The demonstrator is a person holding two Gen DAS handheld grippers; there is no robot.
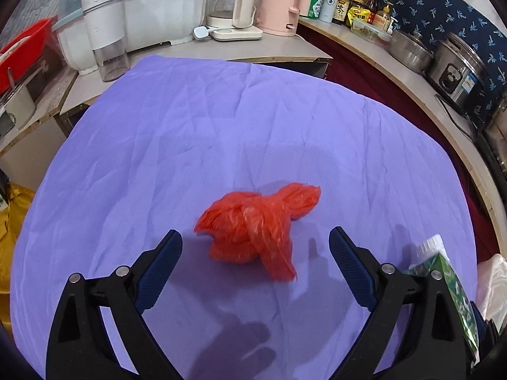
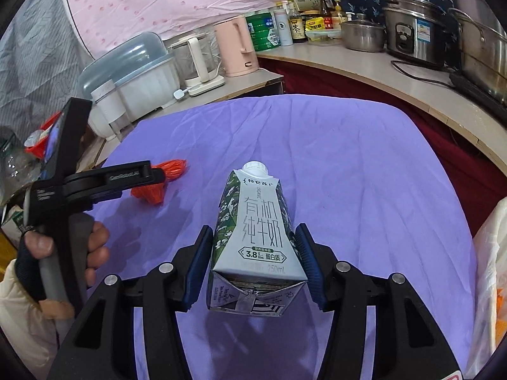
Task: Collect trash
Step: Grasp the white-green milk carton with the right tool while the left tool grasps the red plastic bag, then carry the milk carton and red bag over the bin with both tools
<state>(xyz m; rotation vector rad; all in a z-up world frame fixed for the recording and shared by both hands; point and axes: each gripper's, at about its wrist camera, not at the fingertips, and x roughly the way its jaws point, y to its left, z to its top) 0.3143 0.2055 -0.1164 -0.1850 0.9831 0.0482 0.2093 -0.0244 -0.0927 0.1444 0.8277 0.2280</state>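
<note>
Purple cloth is covering the table, kettles and pots lining the counters behind. Right gripper is clamping a milk carton between its pads, lifted off the cloth — left gripper is hovering with jaws apart around a crumpled red plastic bag, not touching it.
</note>
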